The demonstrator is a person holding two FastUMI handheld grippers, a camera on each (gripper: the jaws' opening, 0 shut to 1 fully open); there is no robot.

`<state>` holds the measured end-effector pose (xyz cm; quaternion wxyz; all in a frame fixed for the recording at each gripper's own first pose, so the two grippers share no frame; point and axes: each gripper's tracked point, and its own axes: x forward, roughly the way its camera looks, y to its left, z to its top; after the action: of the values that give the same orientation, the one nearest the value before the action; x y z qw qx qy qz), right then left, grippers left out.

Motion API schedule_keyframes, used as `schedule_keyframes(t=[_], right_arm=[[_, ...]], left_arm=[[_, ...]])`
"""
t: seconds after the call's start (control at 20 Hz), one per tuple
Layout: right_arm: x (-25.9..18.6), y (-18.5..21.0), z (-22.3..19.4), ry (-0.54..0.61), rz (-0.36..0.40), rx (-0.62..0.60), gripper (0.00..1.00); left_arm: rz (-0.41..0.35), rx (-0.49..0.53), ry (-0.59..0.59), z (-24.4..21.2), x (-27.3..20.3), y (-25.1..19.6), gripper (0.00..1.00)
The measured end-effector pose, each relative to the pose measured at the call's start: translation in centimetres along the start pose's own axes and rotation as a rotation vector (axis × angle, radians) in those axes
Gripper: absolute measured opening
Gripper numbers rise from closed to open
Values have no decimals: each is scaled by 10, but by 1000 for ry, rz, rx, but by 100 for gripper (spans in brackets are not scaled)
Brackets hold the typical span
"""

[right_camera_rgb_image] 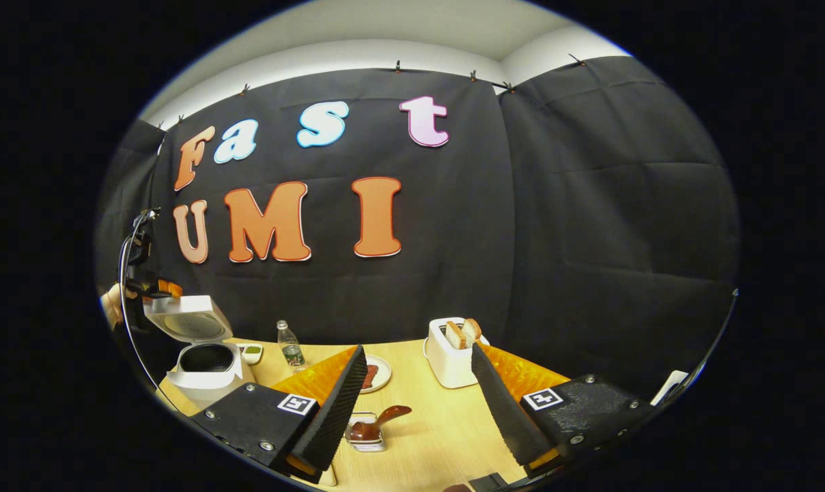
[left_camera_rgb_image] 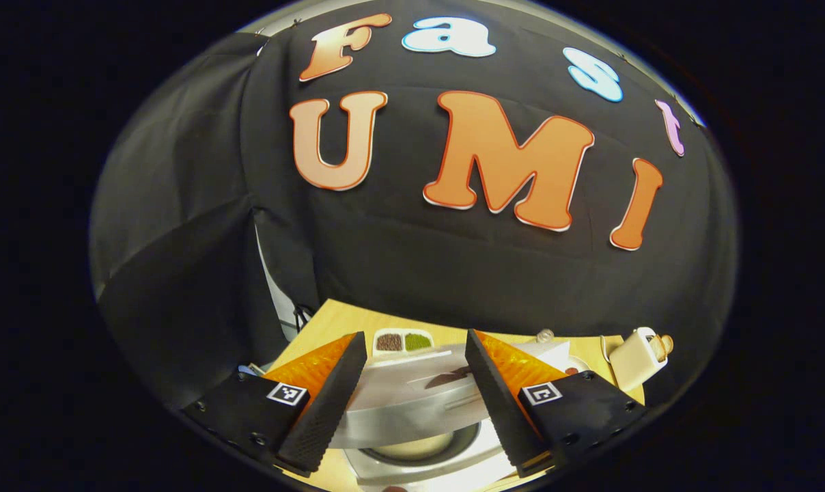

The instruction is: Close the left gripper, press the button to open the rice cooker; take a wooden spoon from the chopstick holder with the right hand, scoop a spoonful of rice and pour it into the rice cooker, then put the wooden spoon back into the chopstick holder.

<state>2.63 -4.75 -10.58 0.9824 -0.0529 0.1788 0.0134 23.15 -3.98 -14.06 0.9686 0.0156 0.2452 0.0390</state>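
Note:
The white rice cooker (right_camera_rgb_image: 207, 376) stands at the table's left end with its lid (right_camera_rgb_image: 187, 318) raised and the dark inner pot showing. My left gripper (right_camera_rgb_image: 160, 287), held by a hand (right_camera_rgb_image: 112, 304), hovers just behind the lid. In the left gripper view, my left gripper (left_camera_rgb_image: 414, 336) is open above the raised lid (left_camera_rgb_image: 412, 393) and the pot (left_camera_rgb_image: 419, 447). My right gripper (right_camera_rgb_image: 418, 350) is open and empty over the table's near side. The dark wooden spoon (right_camera_rgb_image: 378, 424) rests in a small metal holder (right_camera_rgb_image: 366, 441) just inside its left finger.
A white toaster (right_camera_rgb_image: 451, 355) with bread stands ahead of the right gripper. A plate (right_camera_rgb_image: 375, 374), a small bottle (right_camera_rgb_image: 289, 345) and a two-part dish (right_camera_rgb_image: 252, 352) sit behind. The wooden table (right_camera_rgb_image: 433, 444) ends at the black cloth wall.

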Motion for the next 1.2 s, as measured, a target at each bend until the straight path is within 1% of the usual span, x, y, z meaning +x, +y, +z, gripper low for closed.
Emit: schedule_keyframes(t=[0.1, 0.15, 0.3, 0.45, 0.55, 0.65, 0.7, 0.8, 0.85, 0.95, 1.05, 1.1, 1.2], right_arm=[[-2, 4, -6, 11, 25, -13, 95], [-3, 5, -9, 17, 35, -20, 95], [-3, 9, -14, 35, 62, -29, 95], [-3, 8, -25, 58, 73, -37, 95], [-3, 6, -29, 71, 74, -35, 95], [-2, 3, -33, 83, 73, -27, 95], [-2, 3, -35, 87, 73, -21, 95], [-1, 1, -36, 89, 70, -10, 95], [-1, 1, -37, 92, 74, -2, 95], [-3, 2, -41, 100, 81, 5, 95], [-4, -4, -42, 101, 71, -1, 95], [-5, -5, -41, 99, 71, -4, 95], [-6, -10, -34, 84, 62, -10, 95]], left_arm=[[14, 14, 3, -36, -11, -4, 97], [23, 13, 4, -53, -13, -6, 99], [59, -2, -5, -91, -14, -11, 98], [99, 54, 2, -121, -8, -15, 100], [97, 57, 11, -136, -5, -20, 100], [115, 65, 49, -156, -2, -18, 100], [119, 75, 15, -152, -1, -19, 100], [135, 81, 54, -160, -1, -19, 100], [136, 86, 55, -158, 2, -20, 100], [119, 107, 68, -159, -1, -21, 100], [90, 129, 58, -153, -3, -23, 100], [75, 126, 66, -153, -7, -26, 100], [73, 110, 95, -156, -13, -20, 100]])
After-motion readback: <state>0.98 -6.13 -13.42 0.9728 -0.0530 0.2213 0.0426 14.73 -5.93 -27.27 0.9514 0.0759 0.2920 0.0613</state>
